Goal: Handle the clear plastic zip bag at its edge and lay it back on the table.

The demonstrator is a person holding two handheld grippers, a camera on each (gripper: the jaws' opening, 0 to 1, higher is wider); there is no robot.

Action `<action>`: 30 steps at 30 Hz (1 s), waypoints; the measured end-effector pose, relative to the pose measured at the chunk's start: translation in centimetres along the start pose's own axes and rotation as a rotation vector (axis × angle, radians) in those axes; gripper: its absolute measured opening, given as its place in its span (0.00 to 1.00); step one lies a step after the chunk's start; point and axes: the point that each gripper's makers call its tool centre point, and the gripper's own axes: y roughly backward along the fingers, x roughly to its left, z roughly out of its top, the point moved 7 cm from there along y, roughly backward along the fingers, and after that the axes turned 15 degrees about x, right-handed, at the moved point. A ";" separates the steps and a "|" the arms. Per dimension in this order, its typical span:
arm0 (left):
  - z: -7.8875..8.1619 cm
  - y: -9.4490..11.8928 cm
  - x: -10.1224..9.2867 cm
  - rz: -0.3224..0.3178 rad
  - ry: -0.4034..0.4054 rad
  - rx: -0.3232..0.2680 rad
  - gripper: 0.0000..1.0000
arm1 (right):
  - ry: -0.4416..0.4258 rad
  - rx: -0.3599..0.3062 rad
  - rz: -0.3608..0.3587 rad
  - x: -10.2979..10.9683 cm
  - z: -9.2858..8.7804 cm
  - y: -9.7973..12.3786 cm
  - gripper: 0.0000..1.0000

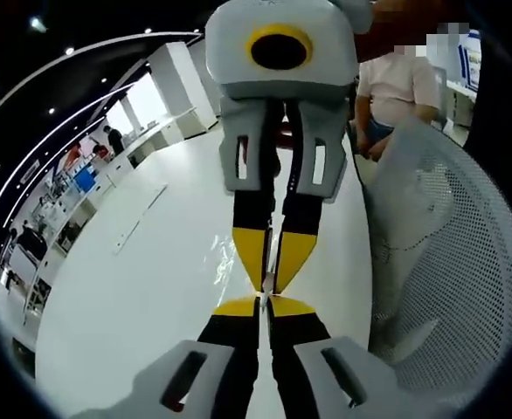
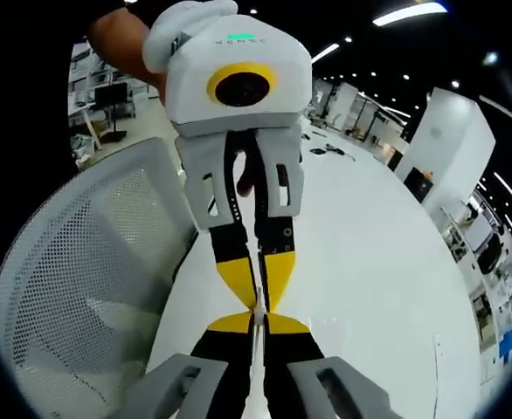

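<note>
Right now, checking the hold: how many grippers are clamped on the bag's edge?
2. The left gripper and the right gripper meet tip to tip above the white table, each shut on the thin sliver of clear bag between them.

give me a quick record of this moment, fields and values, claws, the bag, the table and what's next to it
left claw: shut, tips pinching a thin clear edge
right claw: shut, tip to tip with the left claw, on the same edge
zip bag: seen edge-on as a thin strip between the tips, held above the table
table: white, glossy
chair: white mesh back, beside the table
</note>
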 end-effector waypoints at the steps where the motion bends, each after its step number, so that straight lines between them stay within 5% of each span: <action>1: 0.0 0.0 -0.1 -0.001 0.000 0.001 0.00 | -0.002 0.001 0.002 0.0 0.0 0.0 0.00; 20: -0.3 -0.7 -0.2 -0.036 0.043 0.043 0.00 | -0.030 0.079 0.024 0.1 -1.9 -0.5 0.00; 30: -0.1 -1.1 -0.6 -0.040 0.011 0.009 0.00 | -0.051 0.081 0.033 0.5 -1.7 -0.5 0.00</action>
